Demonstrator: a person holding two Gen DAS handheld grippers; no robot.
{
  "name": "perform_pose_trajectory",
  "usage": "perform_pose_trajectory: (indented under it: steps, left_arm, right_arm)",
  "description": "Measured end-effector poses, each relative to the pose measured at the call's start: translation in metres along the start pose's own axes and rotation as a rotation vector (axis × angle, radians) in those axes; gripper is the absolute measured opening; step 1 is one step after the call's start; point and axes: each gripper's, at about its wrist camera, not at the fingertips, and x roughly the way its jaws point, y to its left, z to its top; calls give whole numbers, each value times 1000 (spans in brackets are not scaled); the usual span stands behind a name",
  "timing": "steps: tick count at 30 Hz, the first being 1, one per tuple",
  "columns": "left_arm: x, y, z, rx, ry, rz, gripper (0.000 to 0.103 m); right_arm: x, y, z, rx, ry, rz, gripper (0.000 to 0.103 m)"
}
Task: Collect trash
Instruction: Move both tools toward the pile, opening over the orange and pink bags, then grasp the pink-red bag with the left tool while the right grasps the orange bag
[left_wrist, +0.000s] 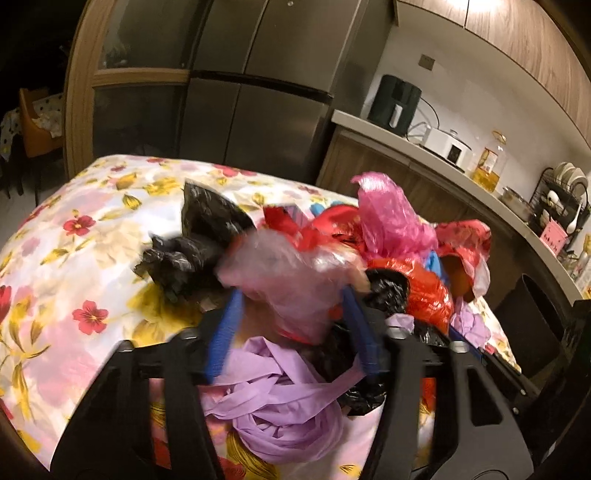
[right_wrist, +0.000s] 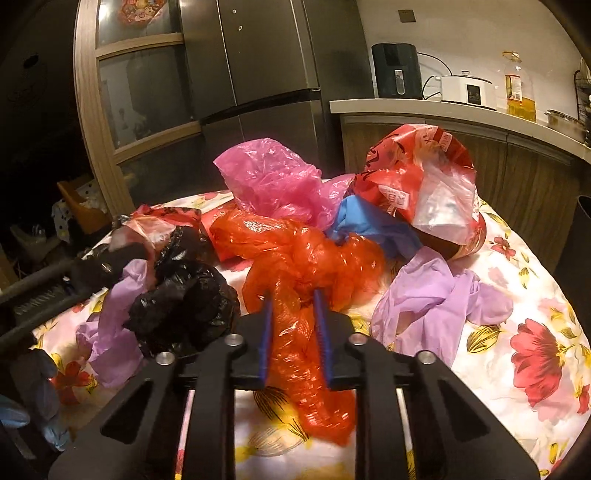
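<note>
A heap of crumpled plastic bags lies on a table with a floral cloth (left_wrist: 81, 229). My left gripper (left_wrist: 291, 291) has its blue pads against a clear, pinkish plastic bag (left_wrist: 291, 269), which fills the gap between them; this part of the view is blurred. My right gripper (right_wrist: 293, 295) is shut on a twisted orange-red bag (right_wrist: 306, 258), which hangs down between its fingers. Around them lie a pink bag (right_wrist: 273, 181), a black bag (right_wrist: 184, 295), lilac bags (right_wrist: 436, 295) (left_wrist: 280, 398), a blue piece (right_wrist: 362, 221) and a red printed bag (right_wrist: 417, 166).
A steel fridge (right_wrist: 266, 74) stands behind the table. The counter (right_wrist: 443, 110) on the right carries an air fryer (right_wrist: 397, 70), a white cooker (right_wrist: 467, 88), an oil bottle (right_wrist: 519, 88) and a dish rack (left_wrist: 561, 199). A dark bin (left_wrist: 528, 325) stands by the table's right edge.
</note>
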Motion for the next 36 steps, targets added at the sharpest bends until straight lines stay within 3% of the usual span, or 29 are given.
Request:
perform_pose_trajectory:
  steps: [2,9,10,28,36]
  left_arm:
    - [4,-2,-2,7,17,-7,32]
    - [3,-8,-5,37,13,-22,15]
    - [1,-9,-5,39,6,-17,8]
    - [-89,-31,1,61,-186,-28,5]
    - [-107,-53,-5,84,-208,-55,5]
  right_arm:
    - [-2,-1,0,-2,-2,3,17]
    - [-14,-2,-3,-5,-25,6,13]
    - [-17,-2,-3,-9,-30,6,13]
    - [-98,-21,10,33,-175,12,12]
    - [-132,-35,11,32,-221,-17,12]
